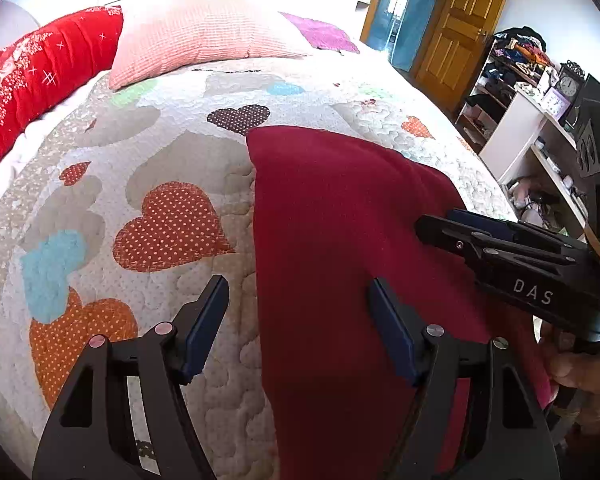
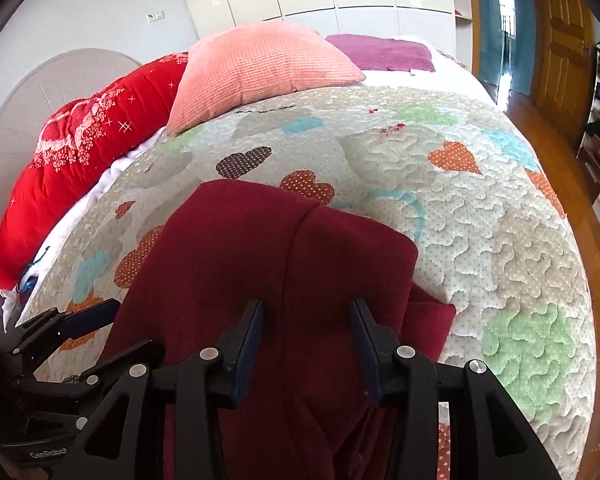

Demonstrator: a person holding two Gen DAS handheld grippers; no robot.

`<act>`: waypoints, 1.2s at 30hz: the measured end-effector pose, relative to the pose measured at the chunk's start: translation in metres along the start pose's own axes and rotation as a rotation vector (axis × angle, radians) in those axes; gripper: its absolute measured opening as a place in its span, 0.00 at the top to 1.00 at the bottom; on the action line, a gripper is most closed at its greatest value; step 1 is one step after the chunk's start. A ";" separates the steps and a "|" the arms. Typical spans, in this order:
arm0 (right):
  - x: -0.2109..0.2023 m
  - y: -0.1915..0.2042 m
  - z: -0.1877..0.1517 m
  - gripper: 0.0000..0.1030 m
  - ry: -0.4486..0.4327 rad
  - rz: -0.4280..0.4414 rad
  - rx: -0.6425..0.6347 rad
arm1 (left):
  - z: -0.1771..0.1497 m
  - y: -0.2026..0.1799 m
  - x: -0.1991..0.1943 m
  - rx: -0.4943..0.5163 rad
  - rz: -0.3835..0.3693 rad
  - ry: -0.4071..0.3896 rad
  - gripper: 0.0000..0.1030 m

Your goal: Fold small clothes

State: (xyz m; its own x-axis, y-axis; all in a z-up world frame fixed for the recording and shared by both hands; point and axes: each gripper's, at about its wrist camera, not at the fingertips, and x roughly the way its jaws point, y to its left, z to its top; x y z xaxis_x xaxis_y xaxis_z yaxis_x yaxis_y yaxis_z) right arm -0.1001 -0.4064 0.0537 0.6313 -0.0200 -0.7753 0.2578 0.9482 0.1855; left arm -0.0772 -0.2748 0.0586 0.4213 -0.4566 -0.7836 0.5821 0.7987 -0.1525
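Observation:
A dark red garment (image 1: pixel 340 240) lies partly folded on the heart-patterned quilt (image 1: pixel 160 152). My left gripper (image 1: pixel 298 292) is open above its left edge, one finger over the quilt, one over the cloth. My right gripper shows in the left wrist view (image 1: pixel 436 226) at the garment's right side. In the right wrist view the garment (image 2: pixel 240 248) lies with a folded layer on its right half, and my right gripper (image 2: pixel 306 312) is open just above it, holding nothing. The left gripper (image 2: pixel 96 312) shows at the lower left.
A red pillow (image 2: pixel 80 152), a pink pillow (image 2: pixel 256 68) and a purple cloth (image 2: pixel 380 52) lie at the bed's far end. A wooden door (image 1: pixel 460 28) and cluttered shelves (image 1: pixel 512 80) stand to the right of the bed.

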 end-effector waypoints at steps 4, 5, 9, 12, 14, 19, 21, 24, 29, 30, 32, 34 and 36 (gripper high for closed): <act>-0.011 0.001 -0.001 0.58 -0.003 0.012 0.026 | 0.000 -0.001 -0.002 0.005 0.010 -0.002 0.29; -0.016 0.001 -0.003 0.58 -0.009 0.022 0.033 | 0.000 -0.001 -0.002 0.006 0.010 -0.002 0.29; -0.046 0.010 -0.016 0.58 -0.032 0.049 0.026 | -0.001 -0.001 -0.003 0.004 0.012 -0.005 0.29; -0.059 0.020 -0.033 0.58 -0.030 0.041 -0.008 | -0.001 -0.001 -0.004 0.005 0.016 -0.005 0.29; -0.065 0.024 -0.046 0.58 -0.020 0.018 -0.035 | -0.002 -0.001 -0.004 0.002 0.014 -0.005 0.29; -0.061 0.023 -0.073 0.58 0.039 -0.018 -0.091 | -0.005 0.002 -0.007 -0.021 -0.013 0.012 0.29; -0.048 0.020 -0.083 0.58 0.073 -0.045 -0.120 | -0.007 0.004 -0.011 -0.033 -0.043 0.033 0.29; -0.049 0.014 -0.084 0.58 0.062 -0.021 -0.100 | -0.013 0.010 -0.023 -0.048 -0.094 0.030 0.29; -0.073 -0.015 -0.074 0.39 -0.046 0.082 0.055 | -0.019 0.029 -0.021 -0.136 -0.216 0.052 0.22; -0.070 -0.021 -0.072 0.26 -0.054 0.080 0.090 | -0.019 0.031 -0.018 -0.152 -0.240 0.061 0.22; -0.059 -0.034 -0.070 0.25 -0.047 0.080 0.157 | -0.019 0.033 -0.008 -0.188 -0.283 0.085 0.20; -0.040 -0.044 -0.068 0.25 -0.017 0.149 0.218 | -0.019 0.032 0.003 -0.211 -0.326 0.100 0.19; -0.023 -0.049 -0.066 0.25 0.003 0.214 0.268 | -0.018 0.030 0.012 -0.226 -0.348 0.117 0.19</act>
State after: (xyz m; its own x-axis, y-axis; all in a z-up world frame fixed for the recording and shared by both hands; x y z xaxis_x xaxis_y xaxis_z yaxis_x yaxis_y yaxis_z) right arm -0.1757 -0.4311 0.0226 0.6900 0.1717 -0.7031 0.3029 0.8138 0.4960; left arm -0.0670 -0.2494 0.0343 0.1375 -0.6772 -0.7228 0.5035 0.6762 -0.5378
